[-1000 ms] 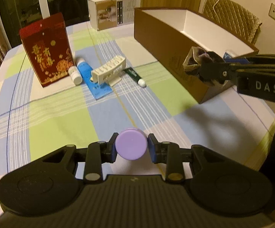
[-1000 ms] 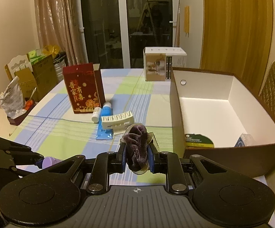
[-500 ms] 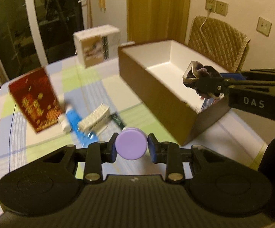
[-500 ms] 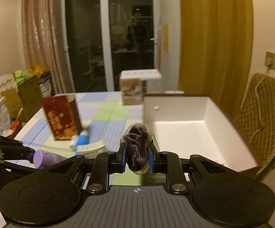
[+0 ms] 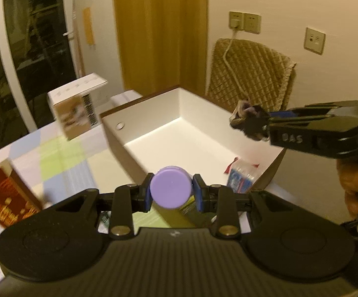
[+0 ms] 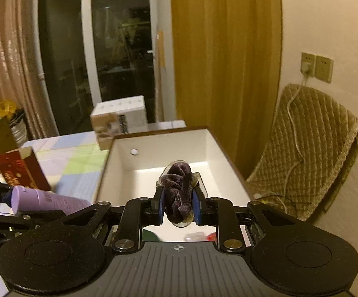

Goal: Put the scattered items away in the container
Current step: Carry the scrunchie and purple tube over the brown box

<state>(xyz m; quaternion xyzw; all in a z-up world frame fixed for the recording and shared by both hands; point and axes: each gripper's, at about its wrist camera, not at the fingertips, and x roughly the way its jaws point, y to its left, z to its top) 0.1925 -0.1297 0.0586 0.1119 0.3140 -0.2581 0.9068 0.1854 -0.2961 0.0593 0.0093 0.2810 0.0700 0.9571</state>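
Observation:
My left gripper [image 5: 171, 190] is shut on a lilac bottle [image 5: 171, 190], held cap-forward over the near rim of the brown box [image 5: 151, 133] with a white inside. From the right wrist view the same lilac bottle [image 6: 48, 201] shows side-on at the left. My right gripper [image 6: 178, 204] is shut on a dark purple scrunchie [image 6: 177, 193] above the open box [image 6: 211, 148]. In the left wrist view the right gripper [image 5: 250, 123] with the scrunchie [image 5: 244, 113] hangs over the box's right side. A blue-and-white packet [image 5: 240, 177] lies inside the box.
A red gift box [image 5: 3, 198] and a white carton [image 5: 76, 113] stand on the checked tablecloth [image 5: 62, 158] left of the brown box. A quilted chair [image 6: 312, 148] stands by the wall at the right. A person's hand [image 5: 357, 183] grips the right tool.
Both grippers have risen and swung right, from over the tablecloth to above the brown box. The scattered tubes on the cloth have dropped out of view. Both grips are unchanged.

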